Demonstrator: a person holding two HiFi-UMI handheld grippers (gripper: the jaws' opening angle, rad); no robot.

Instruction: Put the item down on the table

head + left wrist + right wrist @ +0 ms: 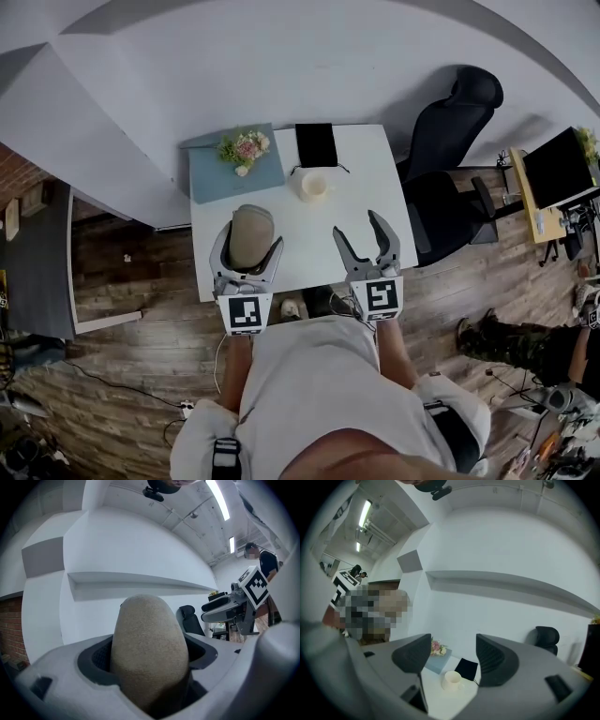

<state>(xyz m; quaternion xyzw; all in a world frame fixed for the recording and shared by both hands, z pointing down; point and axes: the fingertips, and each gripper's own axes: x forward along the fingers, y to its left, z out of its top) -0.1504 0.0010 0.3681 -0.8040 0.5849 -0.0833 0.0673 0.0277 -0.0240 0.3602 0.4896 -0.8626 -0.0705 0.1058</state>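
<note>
Tan item (pixel 251 225) clamped in left claw (pixel 249 242) over white table (pixel 356 183); right claw (pixel 357 225) gapes empty.

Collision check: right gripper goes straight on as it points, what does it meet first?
Likely the white cup, framed by the open right gripper in its view; the flat black item lies beyond. Height unclear: it might pass above.

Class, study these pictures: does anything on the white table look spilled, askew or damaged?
Nothing stands out: the cup stands upright, the flowers lie on the blue mat, nothing is spilled.
</note>
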